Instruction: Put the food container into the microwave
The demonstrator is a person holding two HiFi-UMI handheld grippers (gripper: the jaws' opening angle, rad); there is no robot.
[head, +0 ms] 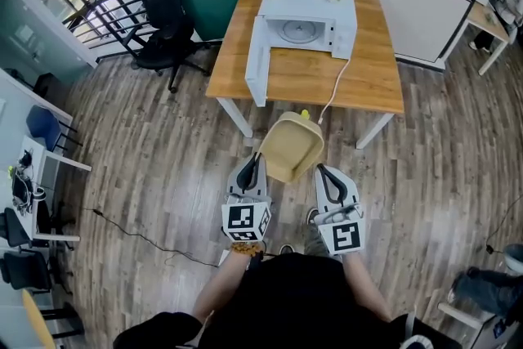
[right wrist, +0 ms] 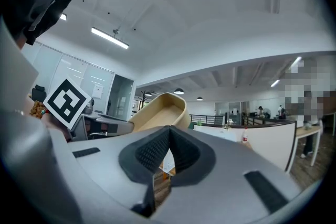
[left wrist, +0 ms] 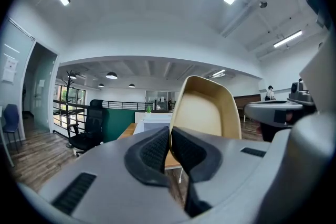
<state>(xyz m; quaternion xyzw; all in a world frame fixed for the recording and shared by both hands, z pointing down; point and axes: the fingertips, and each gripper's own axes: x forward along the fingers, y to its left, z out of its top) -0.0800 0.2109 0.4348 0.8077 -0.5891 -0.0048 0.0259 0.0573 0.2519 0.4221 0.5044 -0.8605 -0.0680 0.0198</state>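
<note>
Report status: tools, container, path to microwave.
Left tool clamped on food container rim. Right tool shut, empty. Microwave open; white cord on table out front.

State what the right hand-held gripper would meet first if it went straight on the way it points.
Probably the open microwave on the table; the way there looks free. The container sits just left of the right hand-held gripper, so a brush is possible; depth is unclear.

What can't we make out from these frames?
- Head view: small yellow-green object, mostly hidden behind the tan plastic food container; identity unclear.
- Head view: white microwave control panel, too small to read.
- Head view: white cable, far end too small to tell whether plugged.
- Left gripper view: microwave interior, hidden behind the container.
</note>
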